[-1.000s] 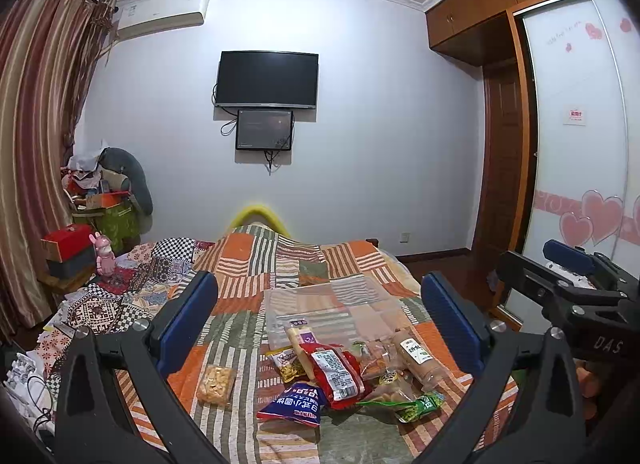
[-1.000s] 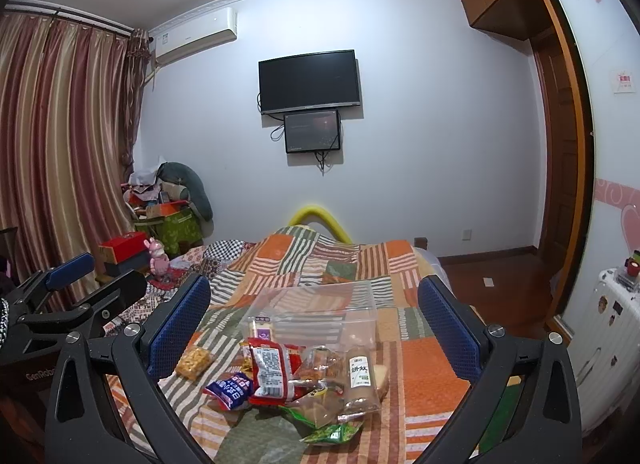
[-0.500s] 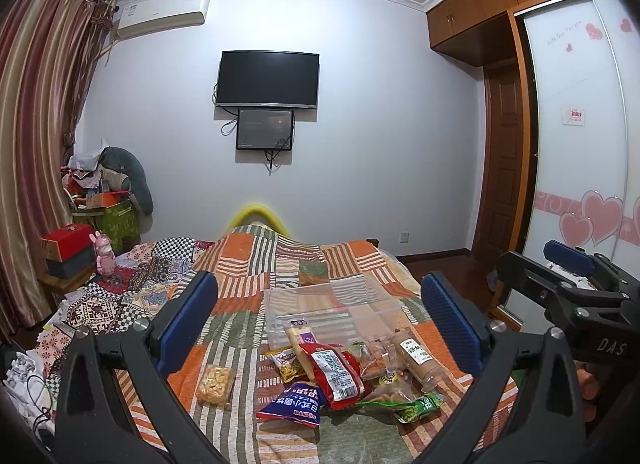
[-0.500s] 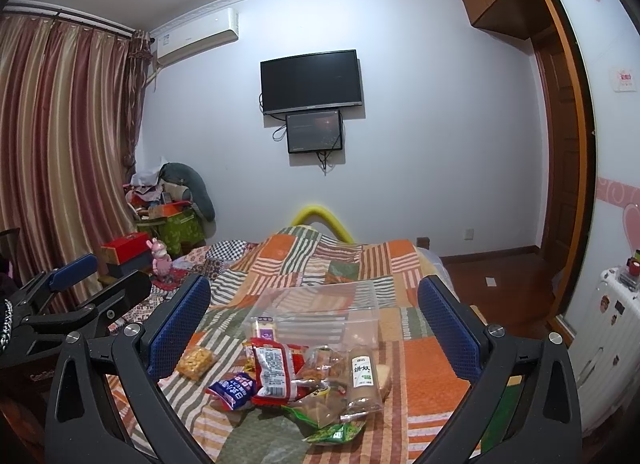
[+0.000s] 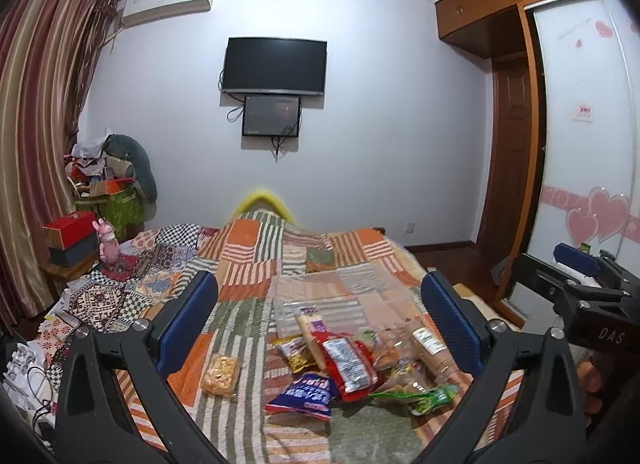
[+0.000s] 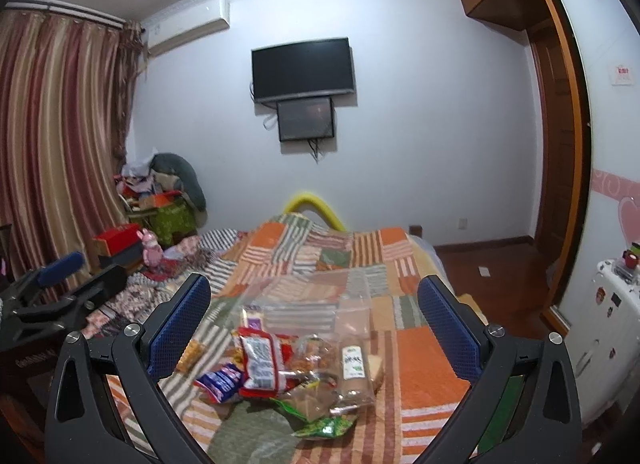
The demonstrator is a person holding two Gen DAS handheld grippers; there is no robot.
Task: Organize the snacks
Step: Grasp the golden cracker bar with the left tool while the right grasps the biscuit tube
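Bedspread [image 5: 248, 252] was patchwork: orange, green and white stripes, with black-white checks at left. Snack packets: red one [image 5: 348, 360] with white label, blue one [image 5: 304, 390] with red edge, green one [image 5: 424, 396], clear pack of yellow-orange crackers [image 5: 220, 374]. Storage bag [image 5: 340, 296] was clear. Gripper pads [image 5: 188, 320] were blue on black frames. Curtains [image 6: 60, 136] were striped maroon and gold. Wall [image 5: 380, 124] was white, TV [image 5: 276, 66] black, wardrobe door [image 5: 588, 144] white with pink hearts.

Snack packets [image 5: 352, 360] heaped on bedspread [image 5: 248, 264]
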